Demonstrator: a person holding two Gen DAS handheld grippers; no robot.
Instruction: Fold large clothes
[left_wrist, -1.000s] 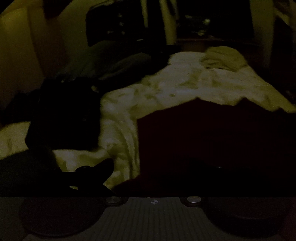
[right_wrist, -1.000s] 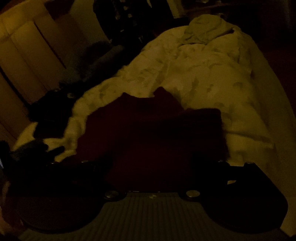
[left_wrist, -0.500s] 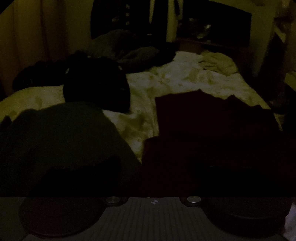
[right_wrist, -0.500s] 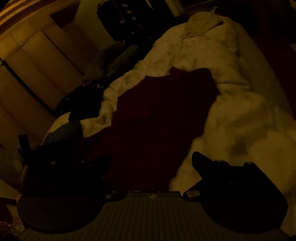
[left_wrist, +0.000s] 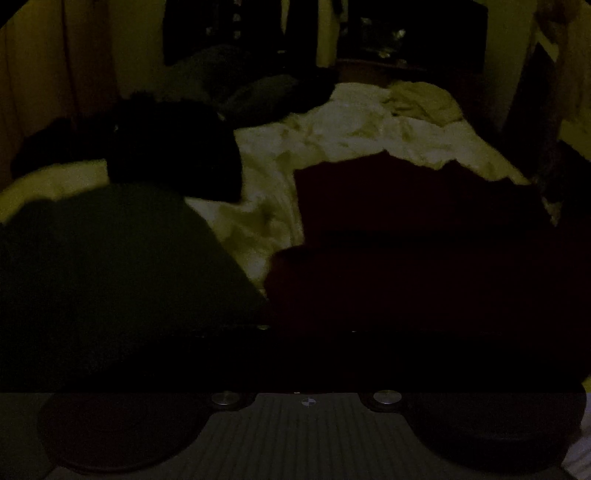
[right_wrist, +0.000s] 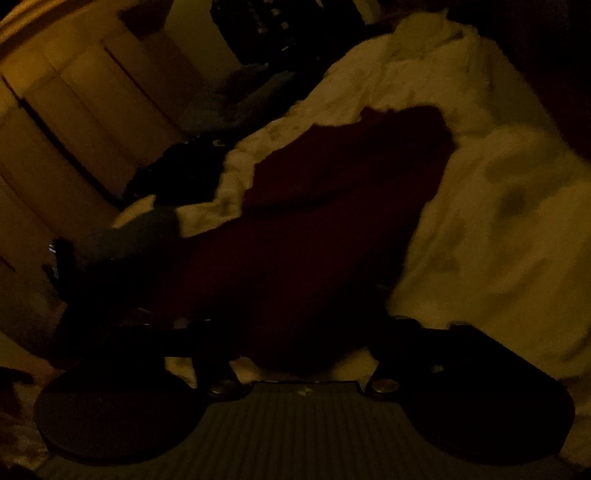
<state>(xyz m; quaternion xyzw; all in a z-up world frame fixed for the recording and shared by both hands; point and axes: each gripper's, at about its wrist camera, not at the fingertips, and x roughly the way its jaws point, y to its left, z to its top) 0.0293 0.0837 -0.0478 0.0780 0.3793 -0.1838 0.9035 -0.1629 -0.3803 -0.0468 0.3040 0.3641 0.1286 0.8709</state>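
A dark red garment (left_wrist: 406, 229) lies spread on the pale duvet (left_wrist: 332, 129), its near edge reaching the bottom of the left wrist view. My left gripper (left_wrist: 306, 332) sits over that edge with its jaws closing. Its fingers are lost in the dark, so I cannot make out any grip. In the right wrist view the same garment (right_wrist: 314, 221) runs down to my right gripper (right_wrist: 306, 343). Those jaws are closing too, and the hem lies bunched between the fingers (right_wrist: 402, 332). Pale duvet still shows beside the left finger.
A dark green cloth mass (left_wrist: 110, 266) fills the left of the left wrist view. Behind it lies a black clothes pile (left_wrist: 173, 147). A pale crumpled cloth (left_wrist: 424, 99) sits at the bed's far end. Wardrobe doors (right_wrist: 74, 110) stand along the bed's left side.
Both views have slid across the bed and now sit at the garment's near edge. The right gripper's fingers stand closer together, with the hem between them. The green cloth has come into the left view.
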